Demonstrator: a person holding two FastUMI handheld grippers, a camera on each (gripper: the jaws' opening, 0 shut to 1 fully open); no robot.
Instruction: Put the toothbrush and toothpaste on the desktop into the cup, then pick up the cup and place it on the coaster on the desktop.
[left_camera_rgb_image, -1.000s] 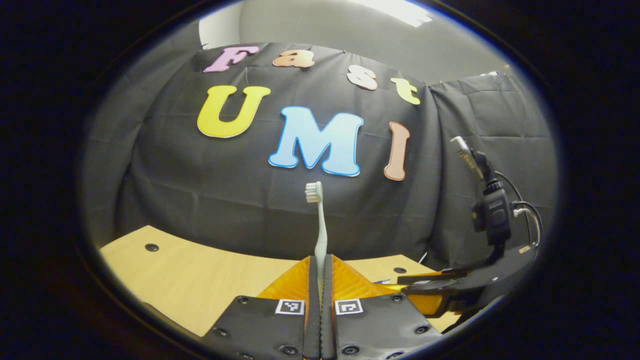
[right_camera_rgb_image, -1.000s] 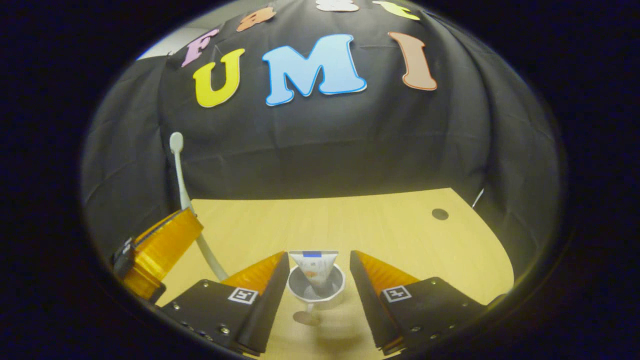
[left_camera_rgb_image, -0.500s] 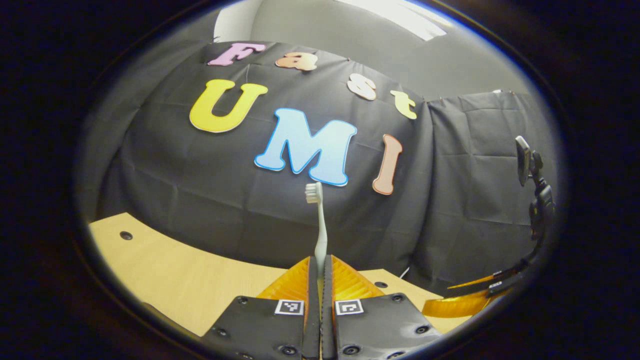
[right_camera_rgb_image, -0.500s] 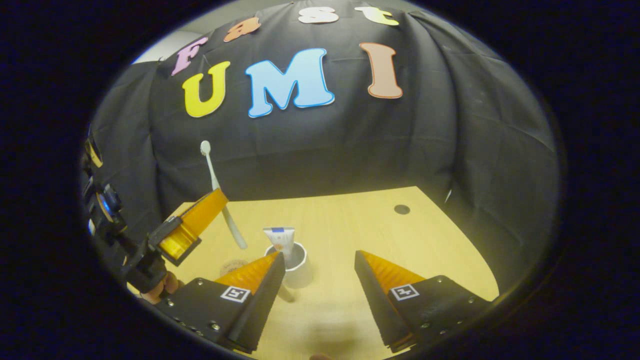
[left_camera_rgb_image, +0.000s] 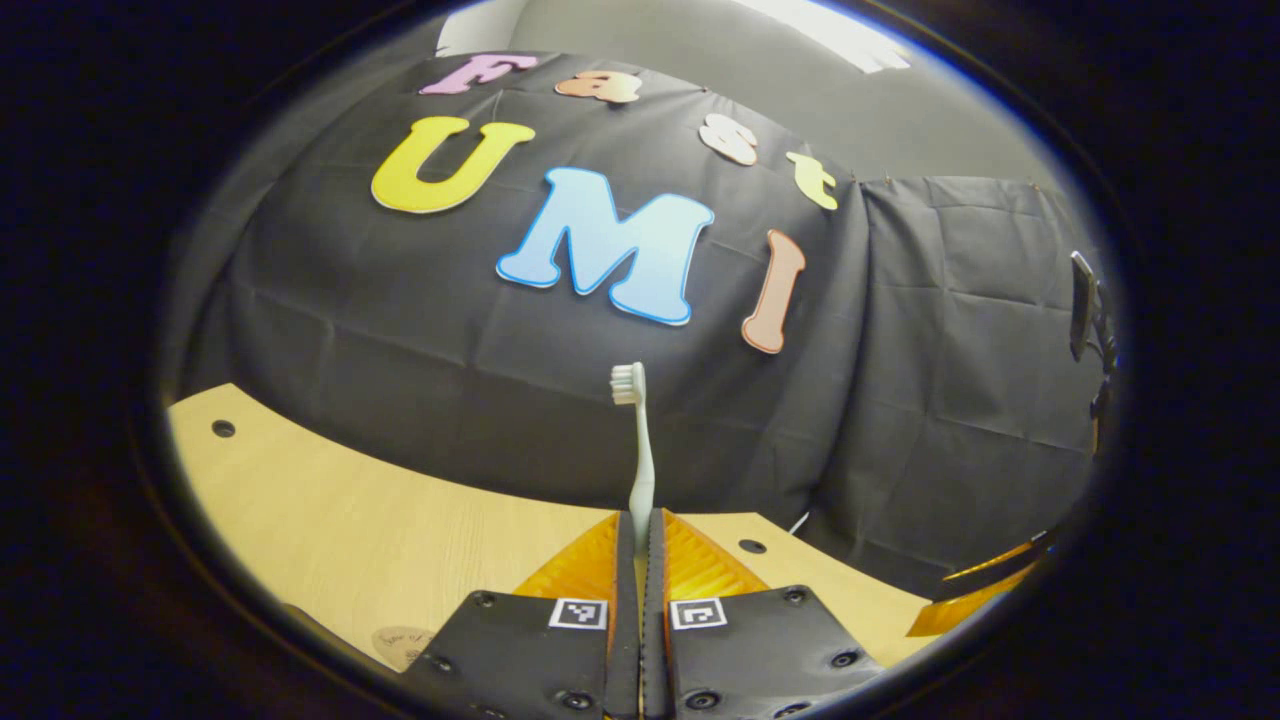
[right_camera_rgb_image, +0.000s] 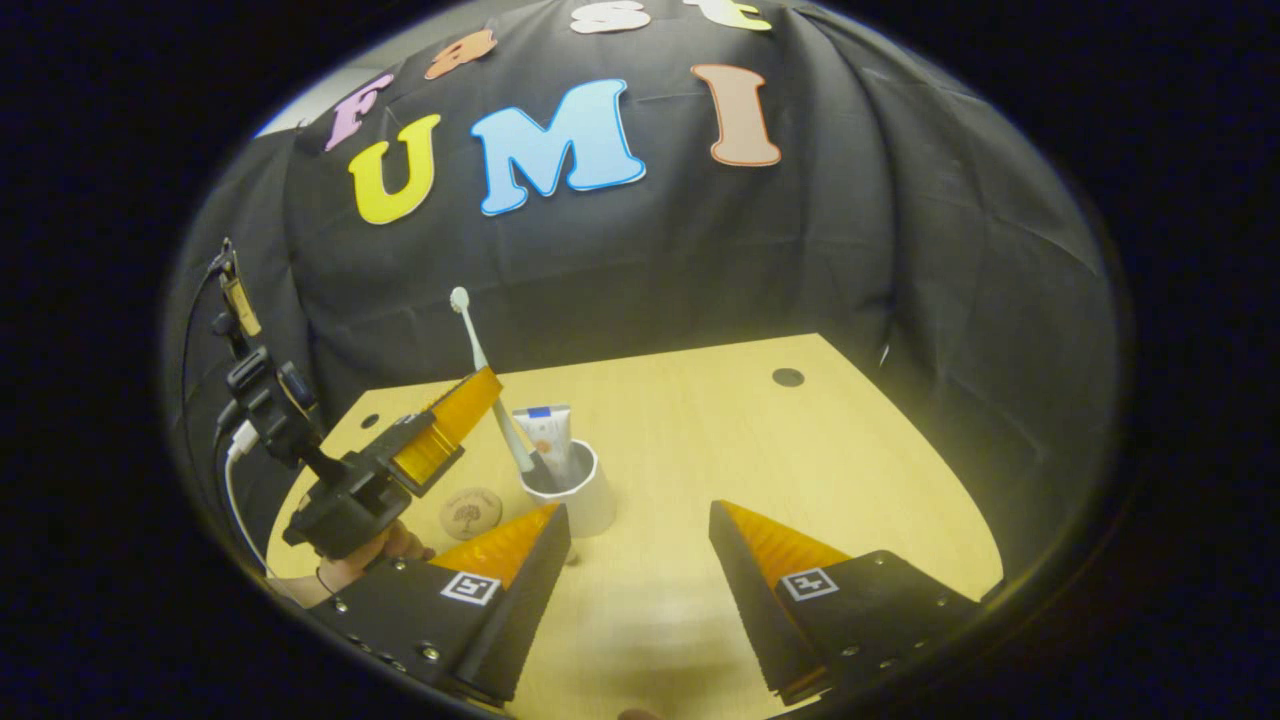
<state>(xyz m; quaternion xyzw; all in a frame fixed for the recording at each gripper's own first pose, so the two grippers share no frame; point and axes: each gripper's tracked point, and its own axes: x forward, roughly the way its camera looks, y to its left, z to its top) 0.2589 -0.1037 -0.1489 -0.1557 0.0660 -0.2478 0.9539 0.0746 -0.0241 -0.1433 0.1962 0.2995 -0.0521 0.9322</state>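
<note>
My left gripper (left_camera_rgb_image: 640, 535) is shut on the handle of a white toothbrush (left_camera_rgb_image: 638, 440), whose bristle head points up. In the right gripper view, that left gripper (right_camera_rgb_image: 478, 395) holds the toothbrush (right_camera_rgb_image: 476, 345) tilted over a white cup (right_camera_rgb_image: 580, 500), with the handle's lower end at the cup's mouth. A toothpaste tube (right_camera_rgb_image: 548, 435) stands in the cup. A round brown coaster (right_camera_rgb_image: 471, 512) lies on the table just left of the cup. My right gripper (right_camera_rgb_image: 640, 530) hangs open, nearer than the cup, with nothing between its fingers.
The light wooden table (right_camera_rgb_image: 760, 450) has small dark holes (right_camera_rgb_image: 788, 377) near its far edge. A hand (right_camera_rgb_image: 365, 550) holds the left gripper at the table's left side. The coaster (left_camera_rgb_image: 405, 640) shows at the lower left of the left gripper view.
The right gripper has drawn back from the cup, staying open. The left gripper has carried the toothbrush rightwards to the cup, so its lower end now meets the cup's mouth.
</note>
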